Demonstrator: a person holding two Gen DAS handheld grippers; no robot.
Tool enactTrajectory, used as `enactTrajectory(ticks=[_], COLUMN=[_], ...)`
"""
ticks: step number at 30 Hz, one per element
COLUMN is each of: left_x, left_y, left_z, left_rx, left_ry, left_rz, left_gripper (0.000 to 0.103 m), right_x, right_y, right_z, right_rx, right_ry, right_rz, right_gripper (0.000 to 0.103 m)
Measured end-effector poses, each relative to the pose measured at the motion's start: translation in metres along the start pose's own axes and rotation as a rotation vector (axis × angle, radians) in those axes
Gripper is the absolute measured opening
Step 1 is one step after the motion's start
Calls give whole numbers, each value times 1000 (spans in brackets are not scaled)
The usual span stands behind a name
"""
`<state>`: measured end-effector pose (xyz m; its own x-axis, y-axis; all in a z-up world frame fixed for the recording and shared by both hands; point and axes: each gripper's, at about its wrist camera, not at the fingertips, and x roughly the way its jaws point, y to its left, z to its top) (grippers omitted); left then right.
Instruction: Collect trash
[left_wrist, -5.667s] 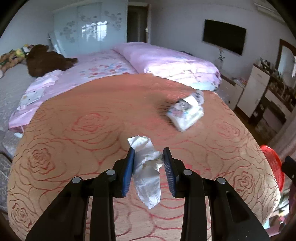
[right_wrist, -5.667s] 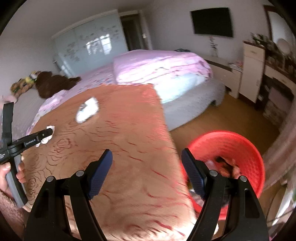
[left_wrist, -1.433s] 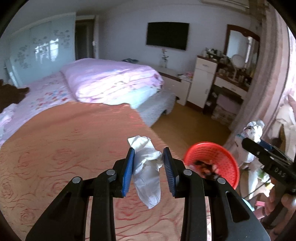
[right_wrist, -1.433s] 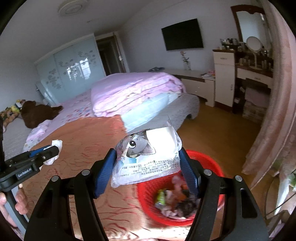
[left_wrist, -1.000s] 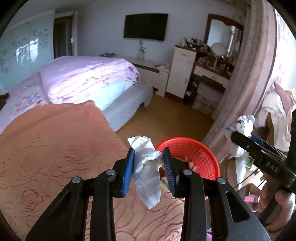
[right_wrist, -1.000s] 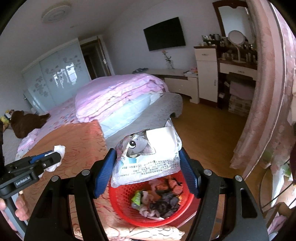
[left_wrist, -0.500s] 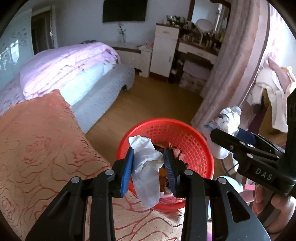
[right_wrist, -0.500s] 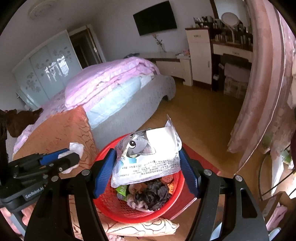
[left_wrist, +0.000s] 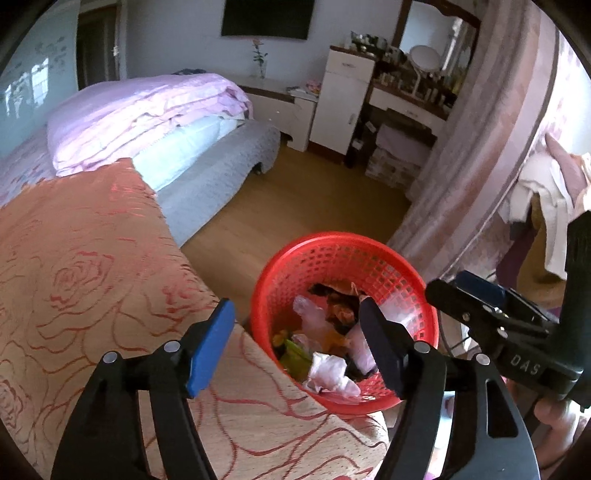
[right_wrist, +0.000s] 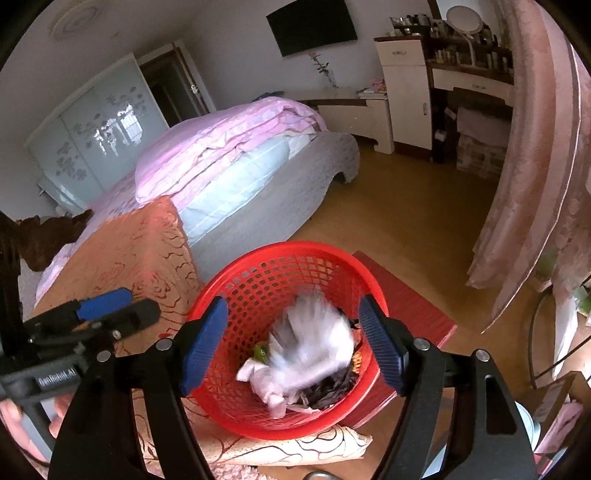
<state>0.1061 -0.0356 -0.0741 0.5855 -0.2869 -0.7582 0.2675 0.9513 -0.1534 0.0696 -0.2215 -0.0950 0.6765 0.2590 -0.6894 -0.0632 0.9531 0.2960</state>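
A red mesh trash basket (left_wrist: 369, 258) (right_wrist: 266, 280) stands on the floor beside the rose-patterned table (left_wrist: 74, 280). My left gripper (left_wrist: 299, 343) is open and empty above its near rim. A crumpled white tissue (left_wrist: 328, 373) lies on the trash inside. My right gripper (right_wrist: 291, 339) is open over the basket. The white cat-print wrapper (right_wrist: 314, 343) is blurred between the fingers, dropping into the basket. The right gripper also shows in the left wrist view (left_wrist: 480, 306), and the left gripper in the right wrist view (right_wrist: 110, 306).
A bed (left_wrist: 147, 118) with pink bedding stands behind the table. A pink curtain (right_wrist: 539, 184) hangs at the right. A white cabinet (left_wrist: 343, 99) and dresser stand at the far wall. Wood floor (right_wrist: 406, 221) lies around the basket. A red mat (right_wrist: 406, 299) lies under it.
Both grippers have opened over the basket. The tissue has left my left gripper and lies in the basket. The wrapper has left my right gripper and is falling in.
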Motion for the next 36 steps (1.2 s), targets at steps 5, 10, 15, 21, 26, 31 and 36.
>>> enactTrajectory(ticks=[5, 10, 15, 21, 26, 31, 36], left_x=[-15, -31, -44, -60, -81, -108, -127], left_y=[9, 12, 12, 11, 10, 7, 11], left_z=[1, 2, -2, -9, -15, -22, -30], left_rx=[-20, -15, 5, 34, 70, 107, 96], left_ry=[-35, -78, -105, -144, -203, -269, -300], left_rz=[36, 87, 115, 159, 224, 264, 261], left_gripper=[70, 76, 80, 82, 85, 88, 90], right_x=[-2, -6, -9, -17, -27, -42, -64], right_y=[4, 5, 9, 15, 27, 44, 61], right_z=[-1, -2, -3, -3, -1, -2, -8], right_rx=[-4, 11, -3, -11, -43, -84, -112], right_ry=[-3, -29, -45, -58, -72, -101, -136], right_rz=[-2, -24, -33, -34, -48, -52, -53], right_gripper=[78, 88, 90, 96, 96, 96, 96])
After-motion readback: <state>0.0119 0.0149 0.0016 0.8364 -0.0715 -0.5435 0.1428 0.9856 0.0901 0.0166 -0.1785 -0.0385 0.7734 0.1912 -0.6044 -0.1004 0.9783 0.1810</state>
